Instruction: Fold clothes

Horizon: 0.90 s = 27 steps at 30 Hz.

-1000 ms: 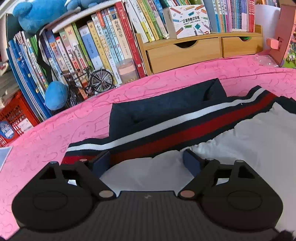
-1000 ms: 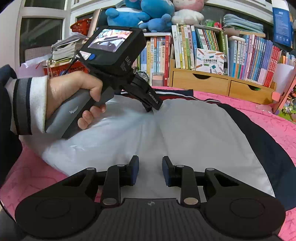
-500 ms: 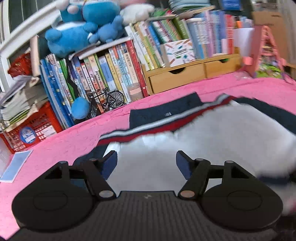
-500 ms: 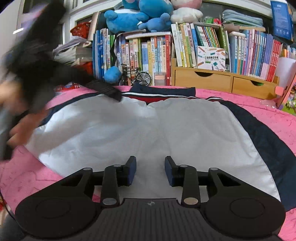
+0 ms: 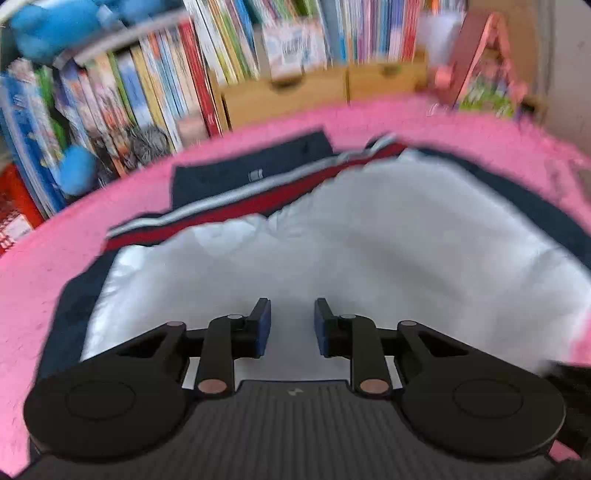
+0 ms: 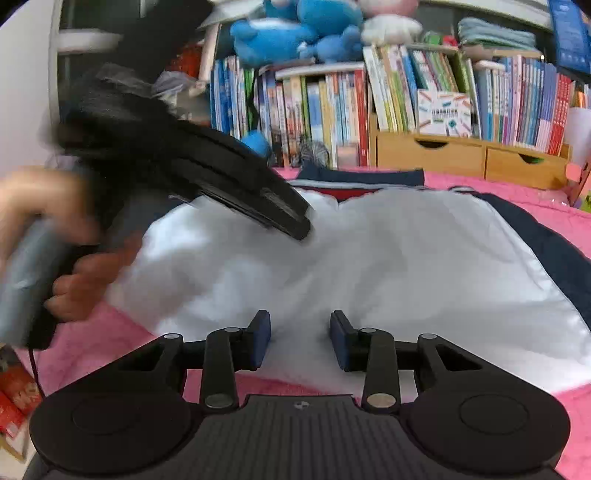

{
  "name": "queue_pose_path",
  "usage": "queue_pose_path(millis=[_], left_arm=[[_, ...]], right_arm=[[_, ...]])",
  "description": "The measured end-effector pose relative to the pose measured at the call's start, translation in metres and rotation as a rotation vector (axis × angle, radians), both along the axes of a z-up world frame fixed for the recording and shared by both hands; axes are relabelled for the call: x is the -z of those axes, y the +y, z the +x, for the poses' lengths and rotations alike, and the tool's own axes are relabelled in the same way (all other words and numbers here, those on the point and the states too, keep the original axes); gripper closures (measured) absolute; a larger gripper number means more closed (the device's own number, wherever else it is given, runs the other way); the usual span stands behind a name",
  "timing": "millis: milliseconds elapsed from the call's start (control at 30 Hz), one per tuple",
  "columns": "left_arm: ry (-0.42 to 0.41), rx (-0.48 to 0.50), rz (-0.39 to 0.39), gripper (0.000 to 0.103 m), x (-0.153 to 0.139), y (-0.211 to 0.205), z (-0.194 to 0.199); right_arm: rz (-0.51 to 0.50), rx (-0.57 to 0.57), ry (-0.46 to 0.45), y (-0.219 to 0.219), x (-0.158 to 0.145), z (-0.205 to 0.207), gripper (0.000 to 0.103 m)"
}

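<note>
A navy jacket lies spread inside out on the pink cloth, its white lining (image 5: pixel 369 236) (image 6: pixel 388 258) facing up. A red and white striped band (image 5: pixel 258 199) runs along its far edge. My left gripper (image 5: pixel 291 328) hovers over the near part of the lining with its jaws closing, a narrow gap left and nothing pinched. From the right wrist view, the left gripper (image 6: pixel 301 227) is blurred over the lining's far left, held by a hand (image 6: pixel 74 280). My right gripper (image 6: pixel 300 339) sits above the lining's near edge, jaws closing, with nothing between the pads.
A bookshelf (image 6: pixel 314 107) packed with books stands behind the pink table (image 5: pixel 37 266). Wooden drawers (image 6: pixel 469 158) sit at the back right. Blue plush toys (image 6: pixel 295 33) rest on top of the books. A red crate (image 5: pixel 14 206) stands far left, and a pink stand (image 5: pixel 476 62) at back right.
The left gripper pulled back from the striped band to over the white lining, and its jaws narrowed a lot. The right gripper's jaws stand slightly wider than a second ago.
</note>
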<state>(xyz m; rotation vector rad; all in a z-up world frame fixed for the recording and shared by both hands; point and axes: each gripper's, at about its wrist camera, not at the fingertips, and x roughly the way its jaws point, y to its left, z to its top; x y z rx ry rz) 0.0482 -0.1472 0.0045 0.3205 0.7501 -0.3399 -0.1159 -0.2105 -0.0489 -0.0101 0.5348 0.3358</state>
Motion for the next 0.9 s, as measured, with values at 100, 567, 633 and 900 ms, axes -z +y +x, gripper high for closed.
queue_pose_path(millis=[100,567,633,900], left_arm=[[-0.004,-0.046,0.049,0.081,0.001,-0.014,0.046],[-0.023,-0.113,-0.045,0.083,-0.02,0.002,0.06],[-0.021,-0.068,-0.087,0.083,-0.028,0.011,0.03],[-0.01,0.135,0.048,0.081,-0.002,-0.02,-0.034]], right_arm=[[0.008,-0.009,-0.012,-0.001,0.003,0.001,0.065],[0.03,-0.022,-0.076,-0.01,0.01,-0.005,0.064],[0.029,-0.021,-0.077,-0.009,0.009,-0.005,0.064],[0.026,-0.015,-0.071,-0.008,0.008,-0.006,0.064]])
